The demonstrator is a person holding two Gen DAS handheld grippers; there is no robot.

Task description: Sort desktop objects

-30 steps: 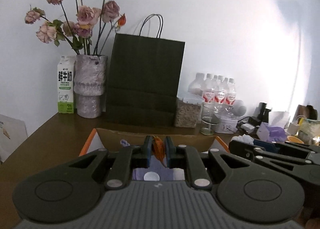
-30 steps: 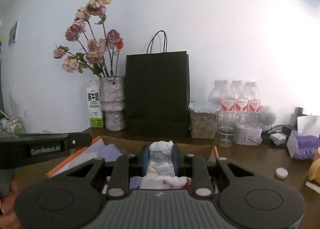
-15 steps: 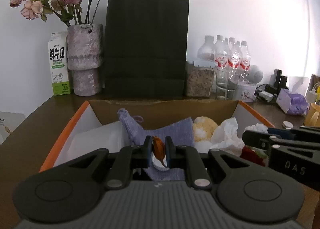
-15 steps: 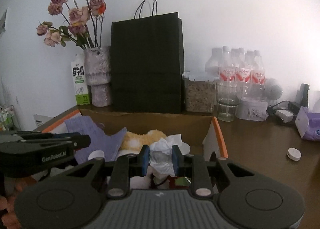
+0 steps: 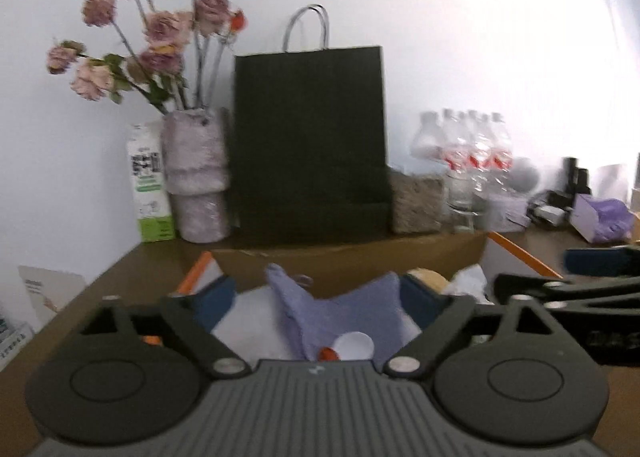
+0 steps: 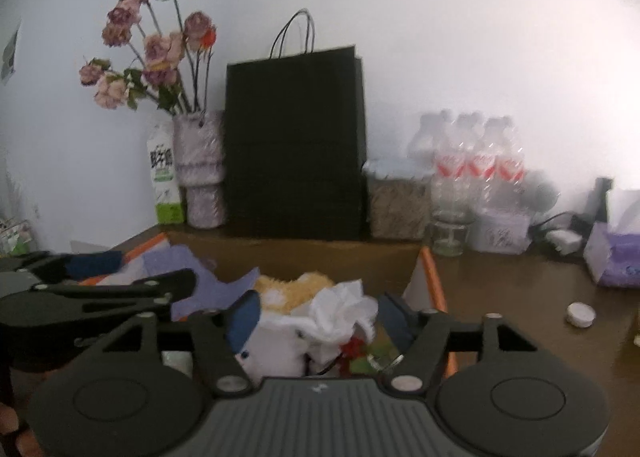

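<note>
Desk (image 6: 520,297): brown wood, carries cardboard box (image 5: 352,257)
Wall (image 5: 460,37): plain white
Left gripper (image 5: 316,297): jaws spread, empty
Right gripper (image 6: 320,313): jaws spread, empty

The milk carton (image 6: 162,173) bears blurred Chinese characters; other labels are unreadable.

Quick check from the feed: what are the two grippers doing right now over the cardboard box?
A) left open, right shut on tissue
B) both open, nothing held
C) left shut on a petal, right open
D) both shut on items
B: the left gripper and the right gripper both have their fingers spread wide, with the crumpled tissue lying loose in the cardboard box.
</note>
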